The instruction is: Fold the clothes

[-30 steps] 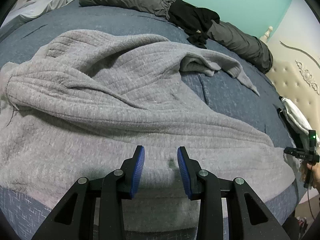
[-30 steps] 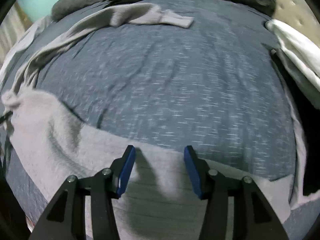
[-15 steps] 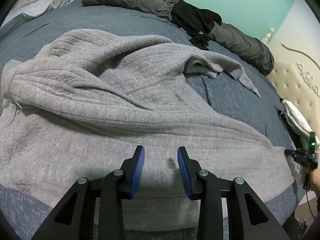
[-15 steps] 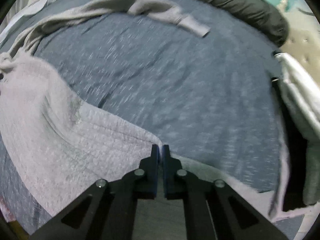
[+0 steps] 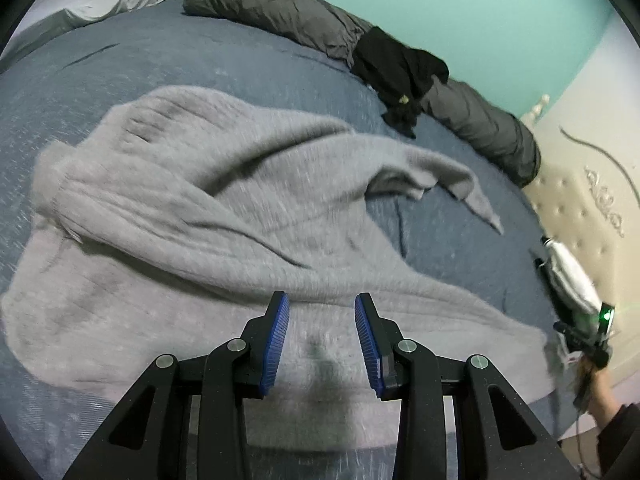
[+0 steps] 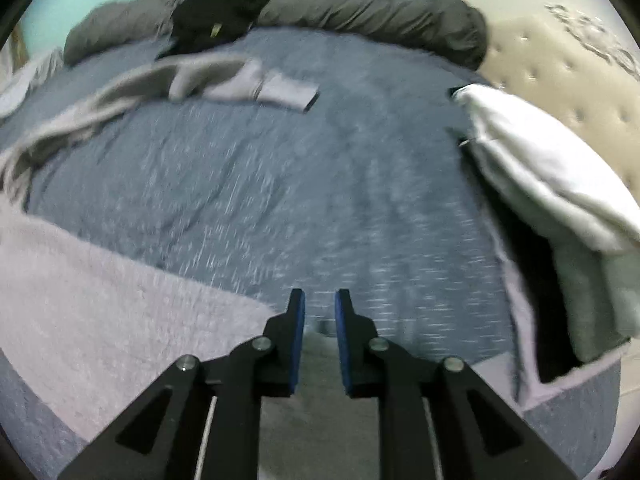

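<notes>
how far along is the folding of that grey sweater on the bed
Early stage. Done: the grey sweater lies on the blue bedspread, though rumpled, with no neat fold visible. In hand: nothing; the left tool hovers open over the near edge, and the right tool is slightly open at that edge. Left: the sleeve trails outward, and the body is unfolded.

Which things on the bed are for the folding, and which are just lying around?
For the folding:
- grey sweater
- left gripper, open above it
- right gripper, open at its edge

Just lying around:
- black garment
- dark grey bolster
- white bundle
- blue bedspread
</notes>
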A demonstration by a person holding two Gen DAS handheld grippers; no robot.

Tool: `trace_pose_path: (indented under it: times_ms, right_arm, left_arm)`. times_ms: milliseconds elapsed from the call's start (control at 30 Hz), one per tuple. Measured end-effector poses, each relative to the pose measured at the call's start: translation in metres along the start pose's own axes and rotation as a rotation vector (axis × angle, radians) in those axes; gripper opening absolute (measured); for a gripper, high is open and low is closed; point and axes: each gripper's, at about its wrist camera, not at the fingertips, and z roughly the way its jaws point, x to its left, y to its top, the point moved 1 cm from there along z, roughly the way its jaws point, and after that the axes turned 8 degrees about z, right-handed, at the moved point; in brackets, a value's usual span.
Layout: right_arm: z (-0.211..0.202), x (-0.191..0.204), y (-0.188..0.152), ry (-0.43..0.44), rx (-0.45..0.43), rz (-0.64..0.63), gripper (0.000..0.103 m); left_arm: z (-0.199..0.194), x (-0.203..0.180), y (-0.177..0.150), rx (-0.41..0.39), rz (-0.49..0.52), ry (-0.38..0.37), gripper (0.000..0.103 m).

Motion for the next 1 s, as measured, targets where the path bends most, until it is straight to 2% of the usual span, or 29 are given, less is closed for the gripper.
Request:
trace_pose_path:
  times_ms: [133, 233, 367, 433, 533, 700, 867, 900, 933, 1000]
  right_arm:
    - [-0.017, -0.016, -0.011, 0.046, -0.007, 0.051, 0.02]
    - [-0.028, -0.021, -0.032, 0.074, 0.001, 0.061, 0.023]
    - [-0.034, -0.033, -0.056, 0.109, 0.014, 0.112, 0.024]
    - [-0.032, -0.039, -0.062, 0.116, 0.023, 0.138, 0.024]
    - [-0.036, -0.05, -0.074, 0.113, 0.03, 0.161, 0.024]
    - [-0.049, -0.074, -0.093, 0.105, 0.026, 0.189, 0.024]
    - [-0.058, -0.103, -0.106, 0.088, 0.03, 0.253, 0.024]
    - [-0.059, -0.107, -0.109, 0.082, 0.033, 0.259, 0.024]
    - [-0.059, -0.11, -0.111, 0.074, 0.037, 0.263, 0.024]
    - [-0.059, -0.116, -0.115, 0.061, 0.045, 0.271, 0.024]
  left_arm:
    - [-0.038, 0.03, 0.007, 0.02, -0.002, 0.043, 0.051]
    - [-0.063, 0.066, 0.003, 0.044, -0.029, 0.117, 0.061]
    - [-0.078, 0.115, -0.017, 0.076, -0.12, 0.165, 0.062]
    - [-0.077, 0.131, -0.028, 0.085, -0.158, 0.169, 0.062]
    - [-0.069, 0.152, -0.043, 0.092, -0.246, 0.136, 0.062]
    - [-0.051, 0.167, -0.055, 0.107, -0.293, 0.123, 0.062]
    - [-0.041, 0.183, -0.061, 0.058, -0.366, 0.086, 0.061]
    - [-0.041, 0.184, -0.061, 0.043, -0.367, 0.087, 0.053]
    - [-0.042, 0.185, -0.061, 0.034, -0.369, 0.087, 0.035]
    - [-0.043, 0.186, -0.06, 0.03, -0.362, 0.077, 0.021]
